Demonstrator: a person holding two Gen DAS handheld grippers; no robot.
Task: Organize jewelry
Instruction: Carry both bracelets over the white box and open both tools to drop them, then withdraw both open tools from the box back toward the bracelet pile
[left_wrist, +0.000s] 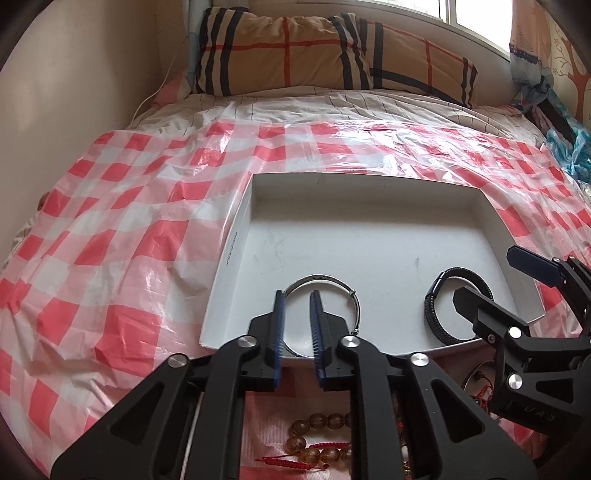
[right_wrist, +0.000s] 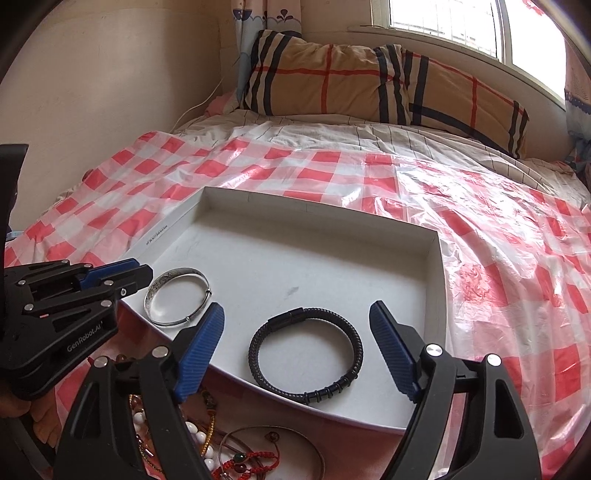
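Left gripper hovers narrow-jawed over the silver bangle, gripping nothing. Right gripper gapes wide around the black bracelet

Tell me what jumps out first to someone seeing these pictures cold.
The white tray on the red-and-white checked sheet stands out first, with a silver bangle at its near left and a black braided bracelet to the bangle's right. The left gripper straddles the bangle's rim, jaws narrowly apart, while the right gripper is spread wide over the black bracelet. A tangle of beaded jewelry waits in front of the tray.
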